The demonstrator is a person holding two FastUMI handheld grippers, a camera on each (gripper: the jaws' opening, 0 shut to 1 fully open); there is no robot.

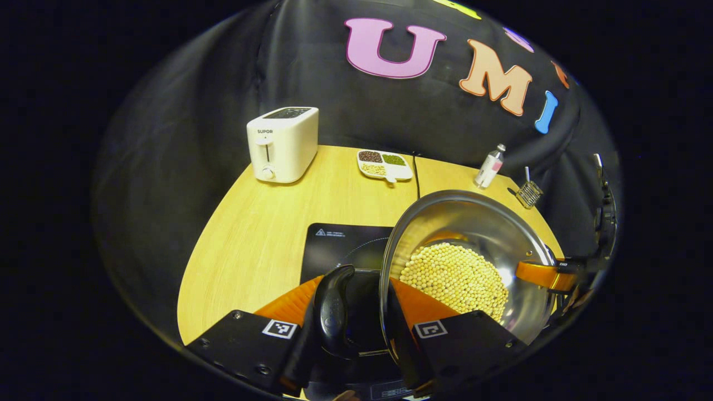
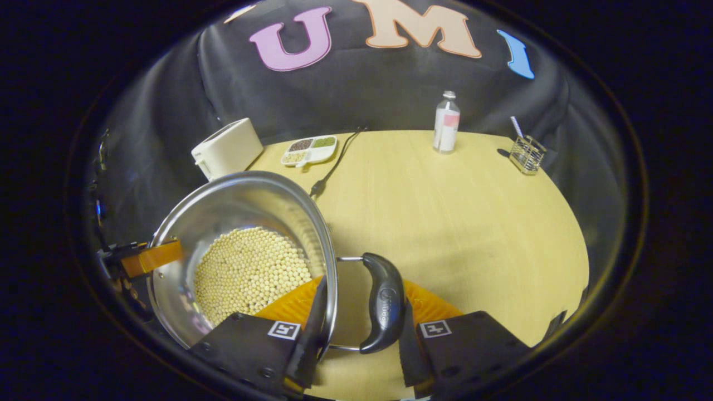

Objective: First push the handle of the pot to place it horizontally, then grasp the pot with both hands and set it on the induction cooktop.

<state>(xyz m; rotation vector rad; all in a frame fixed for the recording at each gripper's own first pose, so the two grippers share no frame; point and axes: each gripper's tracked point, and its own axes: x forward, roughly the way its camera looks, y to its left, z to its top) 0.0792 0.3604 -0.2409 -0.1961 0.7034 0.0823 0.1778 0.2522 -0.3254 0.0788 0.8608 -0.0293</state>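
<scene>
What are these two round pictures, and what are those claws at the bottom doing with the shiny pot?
A person holds a two-finger gripper in each hand, and a small camera rides on each one. The left gripper view looks along the left gripper, whose fingers sit either side of one black handle of the pot. The right gripper view does the same for the right gripper at the other handle. Pale beans lie in the pot. The cooktop is on the table, which also carries a toaster, a snack dish, a bottle and a wire holder.
</scene>
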